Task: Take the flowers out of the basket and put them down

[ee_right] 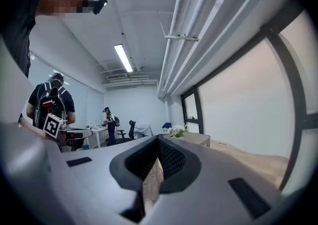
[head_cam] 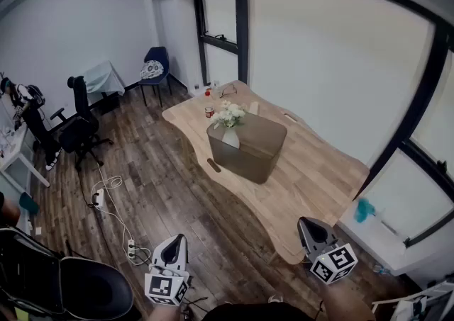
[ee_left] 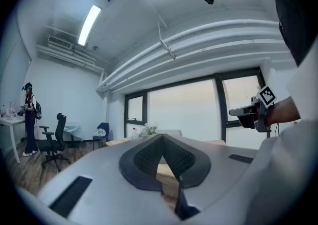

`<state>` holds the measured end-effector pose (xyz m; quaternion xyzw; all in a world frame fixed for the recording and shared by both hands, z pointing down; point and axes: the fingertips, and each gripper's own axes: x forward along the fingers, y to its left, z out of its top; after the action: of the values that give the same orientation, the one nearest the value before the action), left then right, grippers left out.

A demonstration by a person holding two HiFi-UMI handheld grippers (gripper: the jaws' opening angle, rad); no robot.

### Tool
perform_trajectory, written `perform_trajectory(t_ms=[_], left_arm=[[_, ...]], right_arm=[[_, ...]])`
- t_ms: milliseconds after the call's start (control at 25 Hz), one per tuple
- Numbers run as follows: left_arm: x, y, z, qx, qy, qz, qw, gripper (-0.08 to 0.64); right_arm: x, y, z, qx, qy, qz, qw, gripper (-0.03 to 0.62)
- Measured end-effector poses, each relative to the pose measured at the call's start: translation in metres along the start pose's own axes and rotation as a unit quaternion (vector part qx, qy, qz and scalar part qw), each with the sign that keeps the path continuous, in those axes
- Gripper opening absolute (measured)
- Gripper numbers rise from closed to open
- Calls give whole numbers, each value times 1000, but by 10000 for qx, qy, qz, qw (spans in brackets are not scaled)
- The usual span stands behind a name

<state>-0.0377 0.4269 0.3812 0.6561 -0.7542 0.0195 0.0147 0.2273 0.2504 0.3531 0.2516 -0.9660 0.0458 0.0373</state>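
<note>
White flowers point(head_cam: 229, 114), likely light and easily crushed, stand in the far left end of a brown basket point(head_cam: 248, 149) on a wooden table point(head_cam: 312, 178); the stems, probably the safest hold, are hidden inside. Well apart, on the near side, the left gripper point(head_cam: 177, 239) and right gripper point(head_cam: 307, 222) hang empty, jaws pressed together.

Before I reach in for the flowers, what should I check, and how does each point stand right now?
1. In place: ok, the flowers stand in the basket on the table.
2. Open to grasp, left gripper: not ok, jaws together, empty.
3. Open to grasp, right gripper: not ok, jaws together, empty.
4. Within reach: not ok, both grippers are far short of the basket.
5. Set-down spot: ok, bare wood beside the basket.
</note>
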Motion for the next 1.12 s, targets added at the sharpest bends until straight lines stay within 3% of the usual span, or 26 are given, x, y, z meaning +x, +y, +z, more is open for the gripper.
perform_trajectory(t_ms=[240, 640, 960, 1120], left_arm=[[-6, 27, 1, 4, -138, 180, 9997, 5], [-13, 86, 9, 220, -167, 310, 9991, 5], [15, 100, 1, 120, -86, 310, 9994, 5], [34, 110, 2, 185, 5, 357, 9992, 5]], right_arm=[[20, 19, -3, -23, 56, 118, 9999, 21], [52, 50, -3, 69, -18, -101, 9999, 21], [81, 26, 7, 31, -115, -409, 9991, 21], [111, 12, 1, 137, -115, -351, 9992, 21]])
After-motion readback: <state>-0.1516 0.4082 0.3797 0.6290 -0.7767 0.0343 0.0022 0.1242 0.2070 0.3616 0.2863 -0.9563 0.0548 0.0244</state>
